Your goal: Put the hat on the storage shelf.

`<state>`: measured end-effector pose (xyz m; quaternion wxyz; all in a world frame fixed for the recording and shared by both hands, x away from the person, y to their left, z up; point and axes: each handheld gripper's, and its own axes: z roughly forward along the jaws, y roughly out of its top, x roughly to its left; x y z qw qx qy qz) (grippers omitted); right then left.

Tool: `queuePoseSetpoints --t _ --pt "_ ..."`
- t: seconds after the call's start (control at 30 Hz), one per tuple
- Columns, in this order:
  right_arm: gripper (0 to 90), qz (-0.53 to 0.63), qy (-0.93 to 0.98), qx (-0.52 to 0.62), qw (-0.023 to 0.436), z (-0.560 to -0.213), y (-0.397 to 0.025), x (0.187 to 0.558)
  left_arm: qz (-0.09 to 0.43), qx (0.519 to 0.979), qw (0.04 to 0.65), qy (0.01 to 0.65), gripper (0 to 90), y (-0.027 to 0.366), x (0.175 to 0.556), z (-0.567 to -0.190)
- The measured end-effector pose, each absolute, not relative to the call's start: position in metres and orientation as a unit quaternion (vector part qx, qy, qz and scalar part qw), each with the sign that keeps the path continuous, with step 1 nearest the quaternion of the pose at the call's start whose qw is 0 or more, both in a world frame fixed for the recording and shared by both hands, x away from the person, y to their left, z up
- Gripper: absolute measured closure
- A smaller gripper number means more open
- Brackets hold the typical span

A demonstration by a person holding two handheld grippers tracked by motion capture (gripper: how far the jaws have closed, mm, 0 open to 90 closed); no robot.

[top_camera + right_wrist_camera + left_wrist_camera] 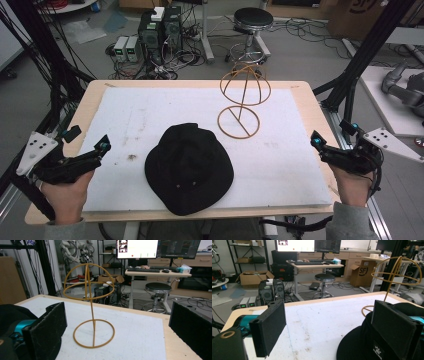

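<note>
A black brimmed hat (pixel 189 167) lies crown up on the white mat (pixel 150 110), near the front middle of the table. Behind it and slightly right stands a gold wire hat stand (pixel 242 100), upright on its ring base with nothing on it. My left gripper (pixel 104 145) rests at the mat's left edge, open and empty. In the left gripper view the jaws (pixel 332 330) are wide apart, with the hat (pixel 357 345) low at the right. My right gripper (pixel 317 142) hovers at the table's right edge, open and empty. In the right gripper view it (pixel 120 330) faces the stand (pixel 91 315).
The wooden table (pixel 95 95) borders the mat on all sides. Beyond its far edge are a black stool (pixel 253 20), computer towers (pixel 160 30) and loose floor cables. Black frame struts (pixel 360 55) rise beside both table ends.
</note>
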<state>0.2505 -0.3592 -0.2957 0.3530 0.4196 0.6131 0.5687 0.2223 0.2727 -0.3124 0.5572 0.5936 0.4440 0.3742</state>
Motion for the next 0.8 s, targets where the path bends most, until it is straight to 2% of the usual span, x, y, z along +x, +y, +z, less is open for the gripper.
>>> queuePoseSetpoints --t 0.47,0.8 --pt "1.1 0.569 0.623 0.411 0.346 -0.295 -0.353 0.252 0.375 0.594 0.557 0.443 12.7 0.272 0.222 -0.312" --pt "1.2 0.57 0.661 0.37 0.316 -0.294 -0.327 0.261 0.375 0.593 0.557 0.445 12.7 0.276 0.215 -0.313"
